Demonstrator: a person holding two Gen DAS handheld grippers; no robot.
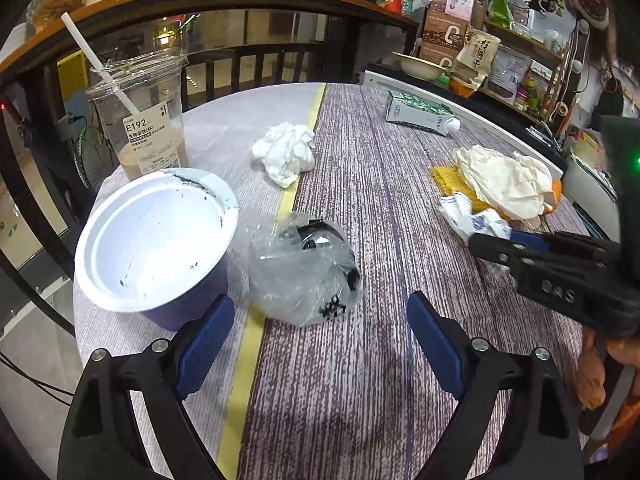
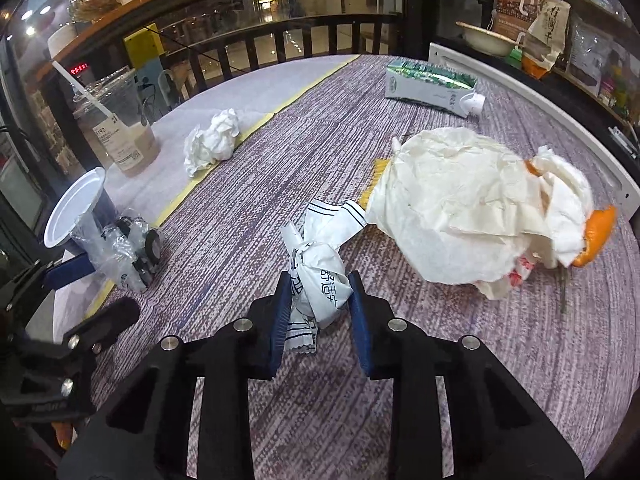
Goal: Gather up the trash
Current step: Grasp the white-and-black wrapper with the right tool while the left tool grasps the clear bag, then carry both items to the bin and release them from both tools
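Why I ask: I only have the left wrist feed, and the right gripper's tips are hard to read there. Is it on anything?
Observer: Yes. The right gripper has a pad against each side of the knotted printed wrapper.
Operator: Would lifting it drag the big paper?
Observer: Possibly. The wrapper's striped end lies against the edge of the crumpled paper; I cannot tell whether it is tucked under.
Operator: Anything hidden beneath that paper?
Observer: A red-printed scrap pokes out from its near edge, and orange peel sticks out on its right side.
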